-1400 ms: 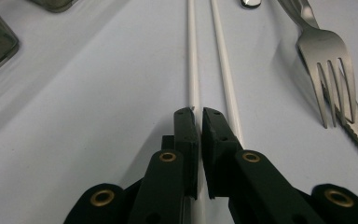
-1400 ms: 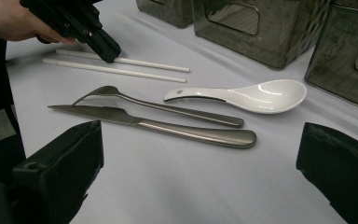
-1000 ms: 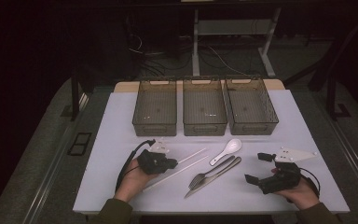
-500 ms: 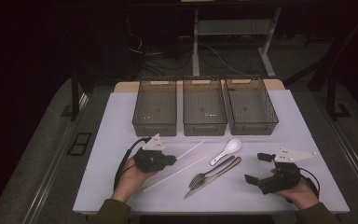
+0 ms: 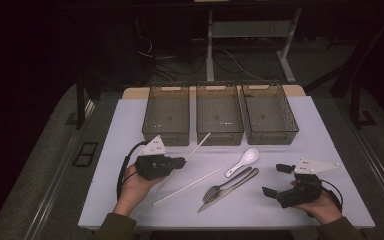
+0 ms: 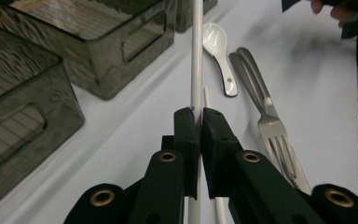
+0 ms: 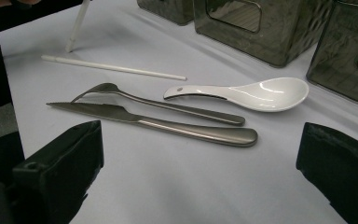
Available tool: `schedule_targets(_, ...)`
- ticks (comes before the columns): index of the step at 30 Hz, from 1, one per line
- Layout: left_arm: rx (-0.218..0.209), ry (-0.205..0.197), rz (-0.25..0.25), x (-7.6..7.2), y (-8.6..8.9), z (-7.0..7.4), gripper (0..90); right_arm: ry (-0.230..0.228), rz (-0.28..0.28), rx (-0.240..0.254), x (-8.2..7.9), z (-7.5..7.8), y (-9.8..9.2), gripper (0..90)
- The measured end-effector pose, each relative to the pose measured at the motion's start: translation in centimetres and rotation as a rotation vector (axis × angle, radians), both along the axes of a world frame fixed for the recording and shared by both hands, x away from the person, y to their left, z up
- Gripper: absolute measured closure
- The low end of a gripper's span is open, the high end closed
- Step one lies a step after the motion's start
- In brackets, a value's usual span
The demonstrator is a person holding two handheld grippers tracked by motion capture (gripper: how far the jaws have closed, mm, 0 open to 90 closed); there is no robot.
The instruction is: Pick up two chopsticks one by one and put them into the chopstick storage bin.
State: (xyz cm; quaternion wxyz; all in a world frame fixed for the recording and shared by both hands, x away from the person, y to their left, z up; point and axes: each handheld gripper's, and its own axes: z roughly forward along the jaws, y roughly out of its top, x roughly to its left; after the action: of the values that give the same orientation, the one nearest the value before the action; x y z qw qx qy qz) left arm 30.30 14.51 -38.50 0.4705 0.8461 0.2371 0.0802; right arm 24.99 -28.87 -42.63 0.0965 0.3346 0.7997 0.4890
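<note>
My left gripper [image 5: 182, 161] [image 6: 199, 115] is shut on a white chopstick [image 5: 200, 144] [image 6: 196, 56], holding it above the white table, its far end pointing at the bins. Below it, a second white chopstick [image 5: 187, 186] [image 7: 112, 67] lies flat. A white ceramic spoon [image 5: 243, 161] [image 7: 251, 93] [image 6: 216, 44], a metal fork [image 5: 219, 188] [image 7: 158, 105] [image 6: 272, 126] and a metal knife [image 5: 232, 186] [image 7: 168, 123] lie together mid-table. To their right, my right gripper [image 5: 275, 180] [image 7: 200, 172] rests open, with nothing between its jaws.
Three dark see-through bins [image 5: 166, 112] [image 5: 219, 112] [image 5: 269, 112] stand in a row at the back of the white table [image 5: 330, 165]. The right bin's wall [image 7: 349, 51] rises close ahead in the right gripper view. The floor around is dark.
My left gripper has risen with one chopstick pinched in it, lifting it off the table. The other chopstick, the cutlery and my right gripper have stayed where they were.
</note>
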Motion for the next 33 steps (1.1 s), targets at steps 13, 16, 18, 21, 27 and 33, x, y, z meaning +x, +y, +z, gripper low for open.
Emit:
schedule_targets(13,-0.039,-0.037,0.001,0.8,0.3,2.0,84.7,-0.001,-0.007,-0.002,0.0,0.0,0.0,0.8)
schedule_targets(16,-0.044,-0.051,0.002,1.2,0.3,2.7,84.7,0.001,-0.009,-0.001,0.0,0.0,0.0,0.8)
schedule_targets(18,-0.050,-0.058,0.005,1.5,0.3,3.2,84.7,0.001,-0.009,-0.002,0.0,-0.1,0.0,0.8)
schedule_targets(21,-0.054,-0.069,0.006,2.0,0.3,4.0,84.8,-0.003,-0.007,-0.002,0.0,-0.1,0.0,0.8)
schedule_targets(27,-0.052,-0.088,0.009,3.1,0.3,5.5,84.8,-0.002,-0.007,-0.002,0.0,-0.1,-0.1,0.8)
schedule_targets(33,-0.050,-0.109,0.023,4.5,0.1,7.1,84.8,-0.010,-0.016,0.005,0.0,-0.1,-0.1,0.8)
